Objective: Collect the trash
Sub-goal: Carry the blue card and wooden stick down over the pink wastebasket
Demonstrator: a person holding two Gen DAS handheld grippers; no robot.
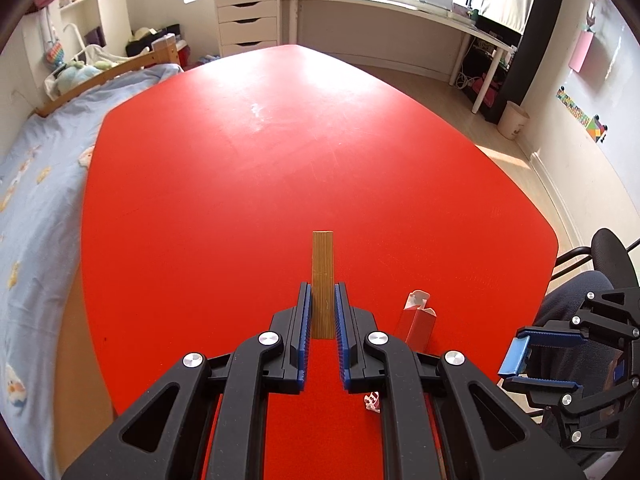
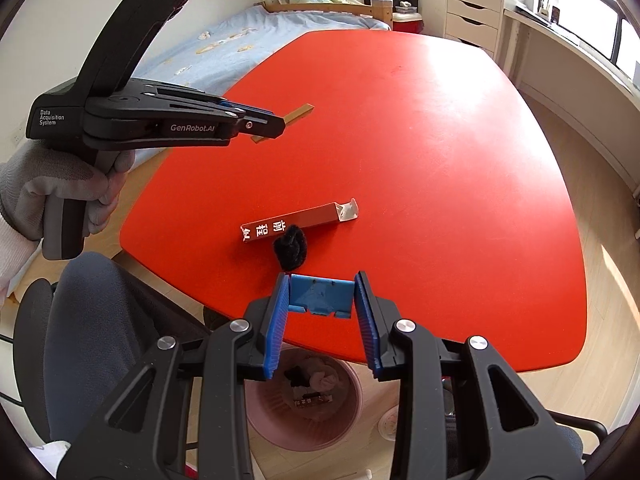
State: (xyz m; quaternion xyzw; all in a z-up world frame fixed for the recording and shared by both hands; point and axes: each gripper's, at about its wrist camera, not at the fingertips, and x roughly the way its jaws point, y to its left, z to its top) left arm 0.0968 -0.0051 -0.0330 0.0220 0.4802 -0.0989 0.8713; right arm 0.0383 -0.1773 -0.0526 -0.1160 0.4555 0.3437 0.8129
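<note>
My left gripper (image 1: 323, 292) is shut on a flat tan bamboo strip (image 1: 323, 272) and holds it above the red table (image 1: 248, 168); it also shows in the right wrist view (image 2: 298, 113), sticking out past the left gripper (image 2: 276, 125). My right gripper (image 2: 322, 280) is shut on a blue plastic piece (image 2: 322, 294), held over the pink trash bin (image 2: 356, 416) at the table's near edge; it shows in the left wrist view (image 1: 516, 354) too. A red carton (image 2: 298, 222) and a black fuzzy clump (image 2: 290, 249) lie on the table.
A small crumpled red-and-white wrapper (image 1: 372, 402) lies by the red carton (image 1: 416, 326). The bin holds several scraps. A bed (image 1: 36, 184) runs along the table's left side. An office chair (image 1: 612, 256) and my legs sit at the near edge.
</note>
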